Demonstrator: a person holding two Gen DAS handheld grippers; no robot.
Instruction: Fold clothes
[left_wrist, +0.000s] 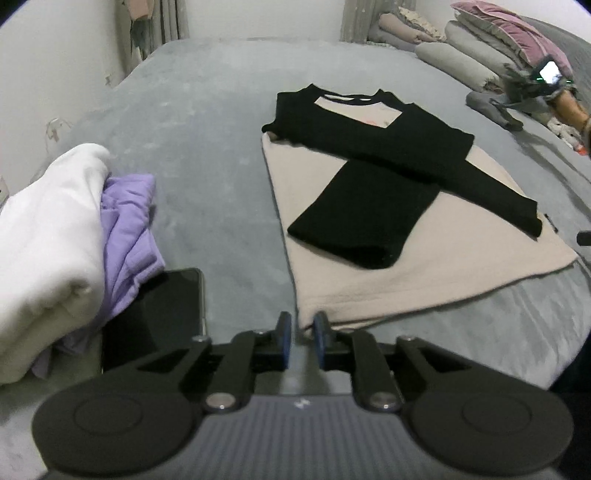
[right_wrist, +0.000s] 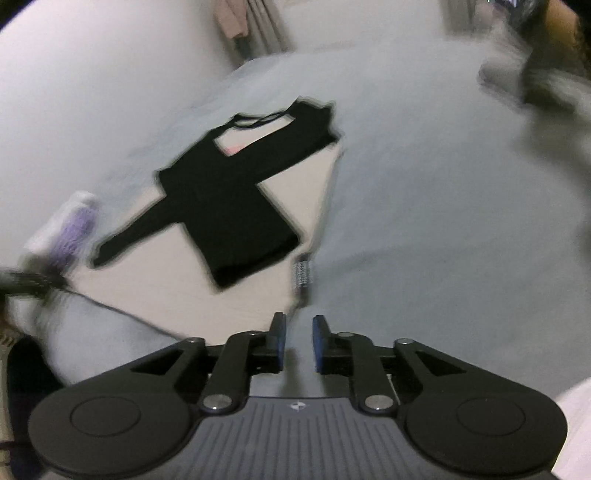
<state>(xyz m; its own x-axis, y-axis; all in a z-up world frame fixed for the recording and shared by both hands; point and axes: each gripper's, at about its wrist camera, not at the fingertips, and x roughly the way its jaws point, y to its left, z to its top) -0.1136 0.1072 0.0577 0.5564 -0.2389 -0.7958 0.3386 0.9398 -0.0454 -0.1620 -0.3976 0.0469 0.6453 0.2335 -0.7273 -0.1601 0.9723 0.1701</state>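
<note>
Two pairs of tongs hover low over a grey bed (left_wrist: 207, 155), neither holding anything. The left tongs (left_wrist: 302, 341) stand with their blue pads a narrow gap apart, right at the near corner of a beige shirt with black sleeves (left_wrist: 424, 266). The shirt lies flat on the bed toward the right of the left view, neck pointing away, both sleeves folded across the body so that they cross. Beside the left tongs, on their left, lies a dark phone (left_wrist: 159, 317), face up, partly under a pile of a white garment (left_wrist: 48, 243) and a purple garment (left_wrist: 129, 229). Pillows (left_wrist: 476, 48) are stacked at the far right of the bed.

The right view is blurred. The right tongs (right_wrist: 298, 341) also show a small gap between the pads, close to the near hem of the shirt (right_wrist: 229, 295), near a small label (right_wrist: 303, 275) at its edge.
</note>
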